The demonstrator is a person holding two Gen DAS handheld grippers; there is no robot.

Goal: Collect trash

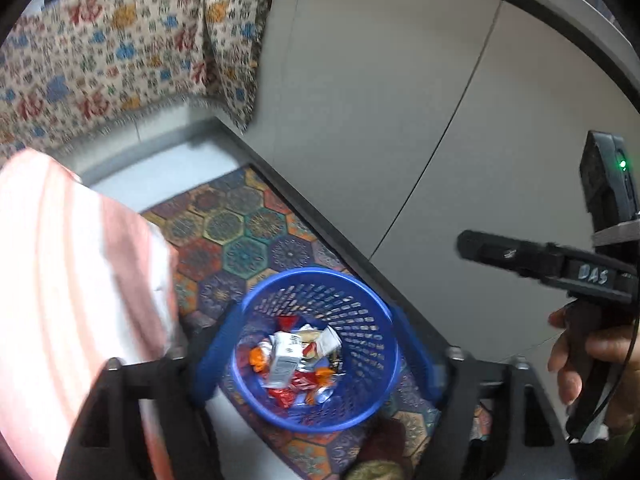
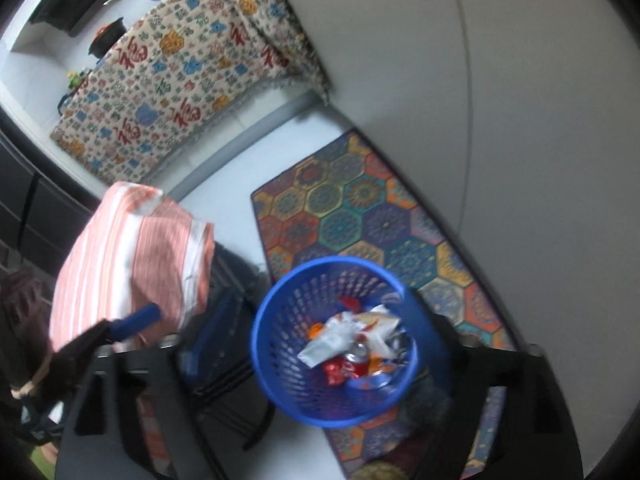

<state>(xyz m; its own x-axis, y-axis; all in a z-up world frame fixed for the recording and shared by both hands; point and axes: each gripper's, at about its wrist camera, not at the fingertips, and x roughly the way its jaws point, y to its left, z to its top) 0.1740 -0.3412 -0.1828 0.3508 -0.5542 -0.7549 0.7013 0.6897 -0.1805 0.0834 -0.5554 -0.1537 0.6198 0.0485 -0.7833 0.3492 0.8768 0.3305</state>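
With both the left tool (image 1: 316, 364) and right tool (image 2: 320, 344) spread wide and empty above it, the blue basket (image 1: 374, 408) on the patterned rug (image 1: 240, 236) holds wrappers, a can and a small carton (image 1: 286, 358). This load looks dropped in; whether more trash remains elsewhere cannot be told.

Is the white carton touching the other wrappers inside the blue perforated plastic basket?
Touching. The left wrist view shows the white carton lying directly on the red and orange wrappers heaped in the blue perforated plastic basket, no gap between them.

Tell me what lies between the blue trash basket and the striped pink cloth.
In the right wrist view, a dark chair frame stands between the blue basket and the striped pink cloth, on pale floor.
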